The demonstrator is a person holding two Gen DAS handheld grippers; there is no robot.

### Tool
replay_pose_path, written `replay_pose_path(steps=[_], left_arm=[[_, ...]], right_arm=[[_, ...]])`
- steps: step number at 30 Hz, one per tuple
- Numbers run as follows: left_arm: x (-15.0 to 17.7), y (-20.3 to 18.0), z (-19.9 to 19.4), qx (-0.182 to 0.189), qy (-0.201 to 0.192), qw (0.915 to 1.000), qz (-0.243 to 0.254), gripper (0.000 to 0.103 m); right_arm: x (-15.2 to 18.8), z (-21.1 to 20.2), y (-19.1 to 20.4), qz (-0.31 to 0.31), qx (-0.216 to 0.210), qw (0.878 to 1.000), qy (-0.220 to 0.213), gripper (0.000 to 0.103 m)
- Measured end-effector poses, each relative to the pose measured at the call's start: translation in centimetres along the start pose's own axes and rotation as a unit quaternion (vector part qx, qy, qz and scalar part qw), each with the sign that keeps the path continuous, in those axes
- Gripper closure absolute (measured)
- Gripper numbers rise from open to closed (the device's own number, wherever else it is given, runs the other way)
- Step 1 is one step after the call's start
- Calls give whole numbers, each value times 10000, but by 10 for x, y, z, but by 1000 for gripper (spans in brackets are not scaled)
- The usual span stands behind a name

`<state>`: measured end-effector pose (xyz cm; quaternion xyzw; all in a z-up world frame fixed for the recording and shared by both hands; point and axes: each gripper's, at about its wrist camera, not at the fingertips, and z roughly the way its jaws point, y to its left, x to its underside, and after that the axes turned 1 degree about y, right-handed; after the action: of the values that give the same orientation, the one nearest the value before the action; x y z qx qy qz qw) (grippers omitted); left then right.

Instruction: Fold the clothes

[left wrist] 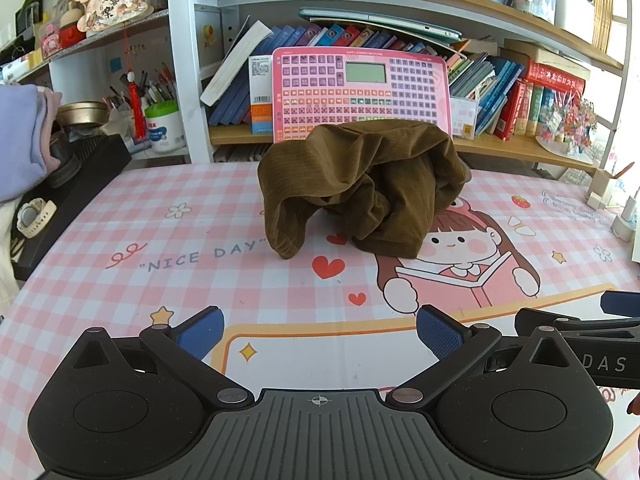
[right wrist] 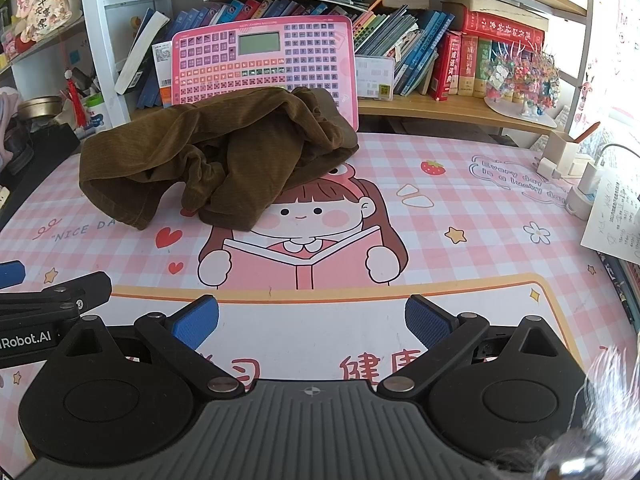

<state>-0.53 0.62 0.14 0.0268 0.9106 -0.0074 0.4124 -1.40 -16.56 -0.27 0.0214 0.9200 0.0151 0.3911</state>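
Note:
A crumpled brown ribbed garment (left wrist: 360, 184) lies in a heap on the pink checked desk mat (left wrist: 120, 216), toward the back of the desk. In the right wrist view the garment (right wrist: 216, 152) sits at the upper left. My left gripper (left wrist: 320, 336) is open and empty, low over the mat's front, well short of the garment. My right gripper (right wrist: 312, 326) is open and empty, beside the left one and to the garment's right. Each gripper shows at the edge of the other's view.
A pink learning keyboard (left wrist: 360, 88) leans on the bookshelf (left wrist: 400, 0) behind the garment. Folded lilac clothes (left wrist: 24, 136), a black box and a watch (left wrist: 34, 216) sit at the left. Chargers (right wrist: 580, 184) and papers sit at the right edge.

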Motion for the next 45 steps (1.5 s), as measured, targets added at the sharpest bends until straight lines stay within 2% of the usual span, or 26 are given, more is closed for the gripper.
replay_pose_path(steps=[45], left_arm=[[-7, -4, 13, 23, 126, 9999, 91, 0]], right_arm=[[-7, 15, -5, 50, -74, 9999, 110, 2]])
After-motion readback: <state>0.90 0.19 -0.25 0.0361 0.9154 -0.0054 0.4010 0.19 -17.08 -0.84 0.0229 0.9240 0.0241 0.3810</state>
